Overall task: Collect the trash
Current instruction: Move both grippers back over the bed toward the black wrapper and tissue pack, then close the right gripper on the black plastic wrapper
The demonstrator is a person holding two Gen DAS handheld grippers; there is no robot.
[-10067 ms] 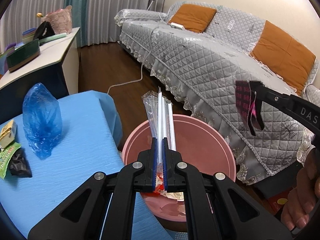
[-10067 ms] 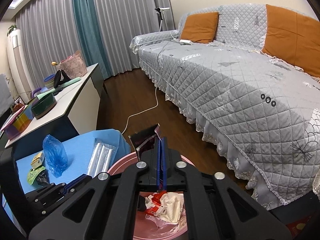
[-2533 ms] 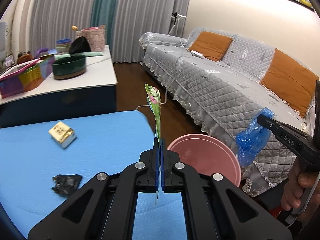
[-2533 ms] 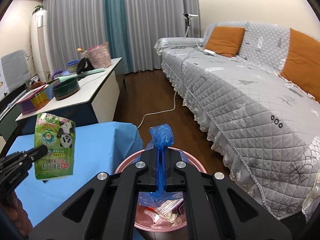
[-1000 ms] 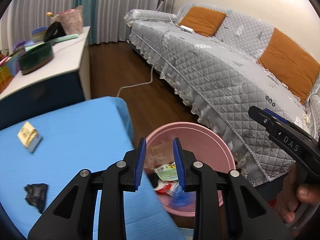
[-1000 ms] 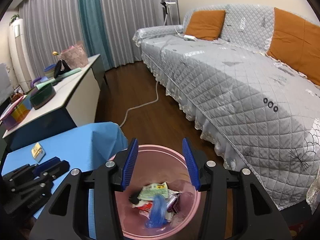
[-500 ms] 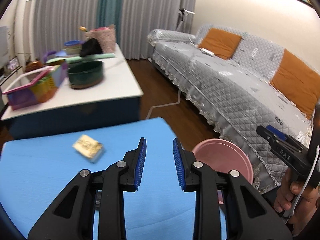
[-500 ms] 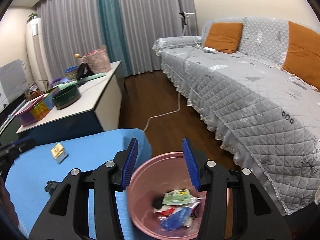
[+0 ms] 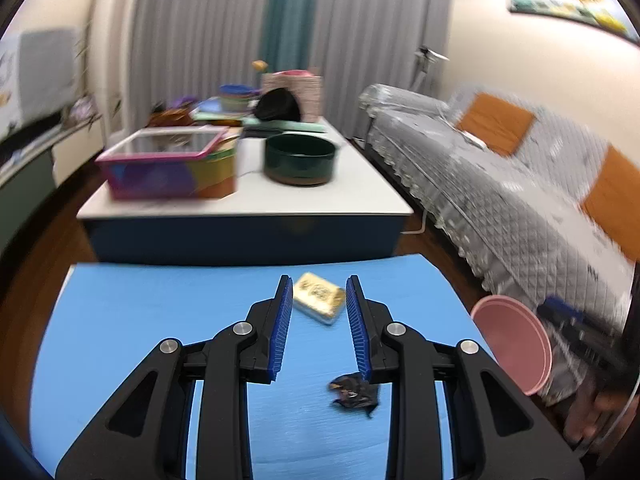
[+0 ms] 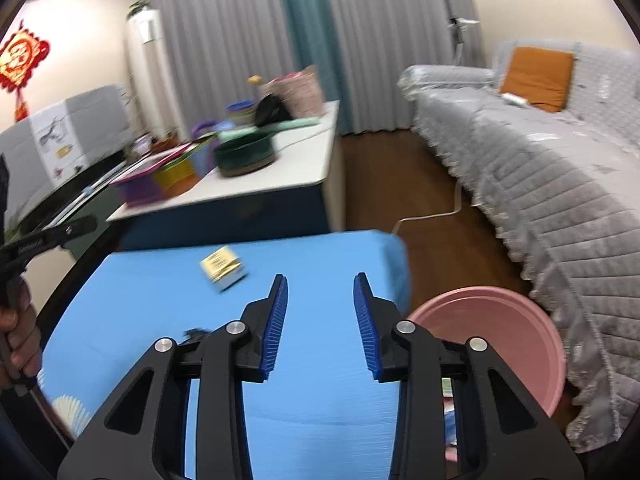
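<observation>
your left gripper (image 9: 316, 284) hangs over the blue-covered tabletop (image 9: 160, 320) with its jaws moderately apart and nothing between the pads; the small yellow-gold foil packet (image 9: 319, 298) lies flat on the tabletop beyond its tips, framed by them but not touched. the crumpled black wrapper (image 9: 354, 393) lies nearer you, by that gripper's right finger. your right gripper (image 10: 320, 282) is over the tabletop's right part, its jaws closing on nothing. in its view the yellow packet (image 10: 223, 268) sits to the left of its tips, and the round pink plastic bin (image 10: 500, 344) stands on the floor just past the tabletop's right edge, with some litter visible inside.
</observation>
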